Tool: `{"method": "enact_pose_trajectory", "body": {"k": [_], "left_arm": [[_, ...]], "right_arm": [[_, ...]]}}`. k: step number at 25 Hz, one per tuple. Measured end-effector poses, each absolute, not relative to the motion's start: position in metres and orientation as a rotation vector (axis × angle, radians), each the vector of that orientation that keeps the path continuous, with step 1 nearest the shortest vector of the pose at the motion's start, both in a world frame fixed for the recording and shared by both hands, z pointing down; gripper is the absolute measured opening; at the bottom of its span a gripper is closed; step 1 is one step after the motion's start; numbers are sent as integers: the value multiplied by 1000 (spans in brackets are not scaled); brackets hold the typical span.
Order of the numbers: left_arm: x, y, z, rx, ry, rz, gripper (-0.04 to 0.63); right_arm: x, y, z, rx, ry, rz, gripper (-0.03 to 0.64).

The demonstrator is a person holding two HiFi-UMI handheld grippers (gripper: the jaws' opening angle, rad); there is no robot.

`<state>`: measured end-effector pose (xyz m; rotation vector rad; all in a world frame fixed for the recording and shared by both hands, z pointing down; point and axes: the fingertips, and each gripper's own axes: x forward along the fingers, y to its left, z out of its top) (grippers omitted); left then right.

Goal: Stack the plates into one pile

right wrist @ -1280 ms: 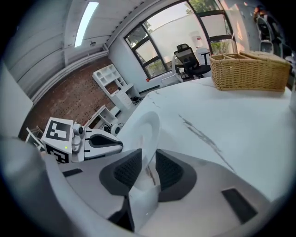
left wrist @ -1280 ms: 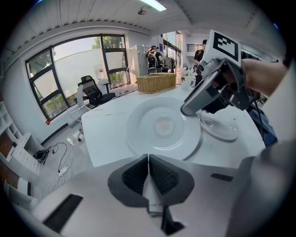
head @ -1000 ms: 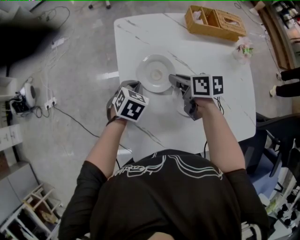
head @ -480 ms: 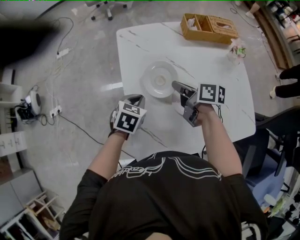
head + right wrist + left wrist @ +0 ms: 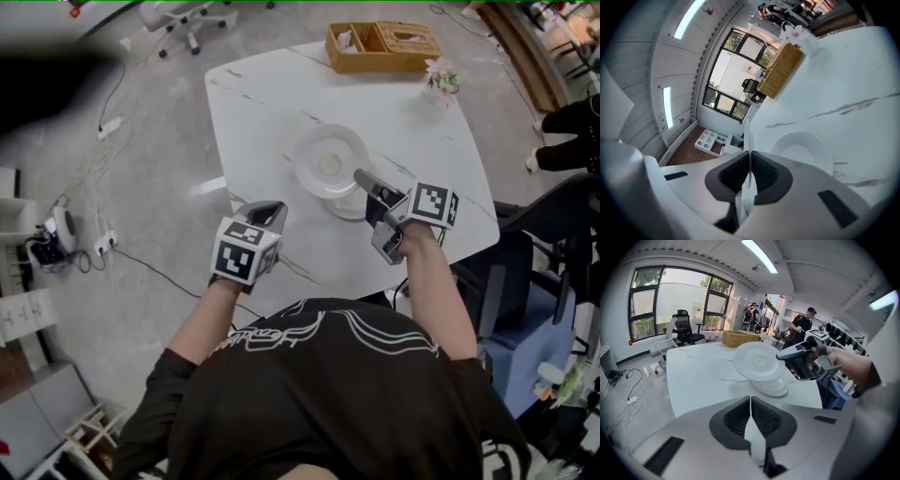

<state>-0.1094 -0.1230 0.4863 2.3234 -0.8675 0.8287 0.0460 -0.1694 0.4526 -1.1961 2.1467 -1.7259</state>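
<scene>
R gripper [image 5: 361,176] jaws clamped on right rim of white plate [image 5: 330,164], held tilted just above 2nd plate [image 5: 352,208] mid-desk [image 5: 272,103]; L gripper [image 5: 267,208] jaws shut, empty; plate prob. stiff, slick, chippable, so rim pinch needs full pad depth.

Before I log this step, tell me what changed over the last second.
The right hand-held gripper closed on the rim of the plate, lifted it off the table and carried it partly over the second plate. The left hand-held gripper, shut and empty, drew back from it. The second plate, basket and flowers stayed put.
</scene>
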Motion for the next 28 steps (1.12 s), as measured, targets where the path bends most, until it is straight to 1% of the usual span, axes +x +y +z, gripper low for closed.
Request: {"method": "enact_pose_trajectory", "body": {"k": [5,11,21,28], "left_arm": [[-86,-110,488,2358,-789,829,30],[-74,-102,491,2362,-747,837,29],[-74,-93,504,2349,-745,864,29],[-77,-87,504,2347,-769,886,29]], "right_arm": [[77,-154,456,-1250,2095,-1700,38],[86,-143,476,-1238,2007,-1748,38],[100,-125,510,-1232,1963,-1792,40],[102,-128,510,-1248,2051,-1708,43]]}}
